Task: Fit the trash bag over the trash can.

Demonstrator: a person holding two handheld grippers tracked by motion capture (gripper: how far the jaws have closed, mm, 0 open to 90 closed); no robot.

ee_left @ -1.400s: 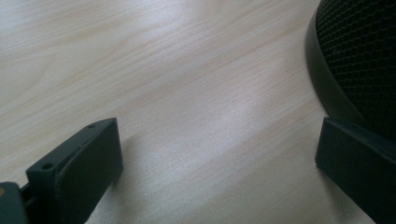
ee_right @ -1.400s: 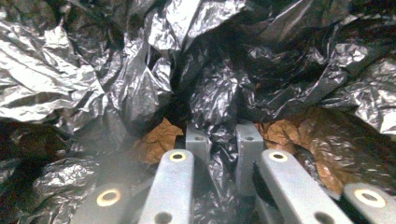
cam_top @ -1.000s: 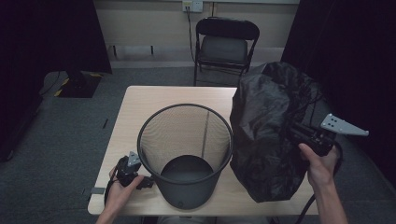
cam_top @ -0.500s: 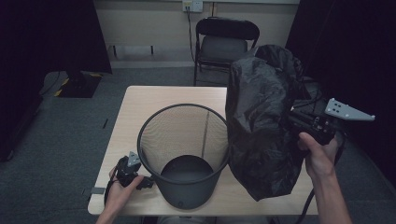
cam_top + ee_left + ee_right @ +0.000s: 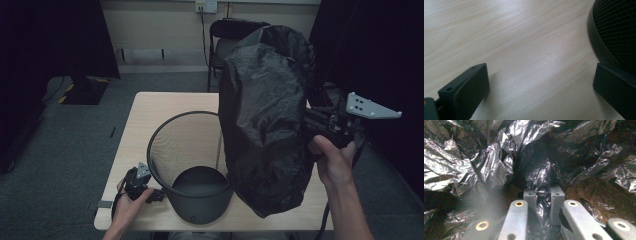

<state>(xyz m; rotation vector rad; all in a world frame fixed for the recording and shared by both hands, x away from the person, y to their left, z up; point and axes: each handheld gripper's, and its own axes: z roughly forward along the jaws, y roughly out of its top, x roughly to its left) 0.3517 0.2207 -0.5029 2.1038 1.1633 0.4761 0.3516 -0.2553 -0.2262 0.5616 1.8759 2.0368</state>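
Observation:
A black mesh wastebasket [image 5: 192, 150] stands upright near the table's front edge. To its right a crumpled black plastic bag [image 5: 265, 115] hangs in the air, its lower end beside the basket's right wall. My right gripper [image 5: 312, 125] holds it from the right side; in the right gripper view the gripper [image 5: 543, 195] is shut on a fold of the bag [image 5: 486, 165]. My left gripper [image 5: 155, 192] rests low on the wooden table [image 5: 150, 115] at the basket's left foot. In the left gripper view it [image 5: 539, 85] stands open, with the basket's base [image 5: 614, 32] against its right jaw.
A black folding chair [image 5: 235, 35] stands behind the table's far edge. Dark curtains hang at both sides of the room. Grey carpet surrounds the table. Bare tabletop [image 5: 511, 37] lies left of and behind the basket.
My right gripper has raised the bag and carried it up and slightly left, so it hangs higher beside the basket. The left gripper has stayed at the basket's foot.

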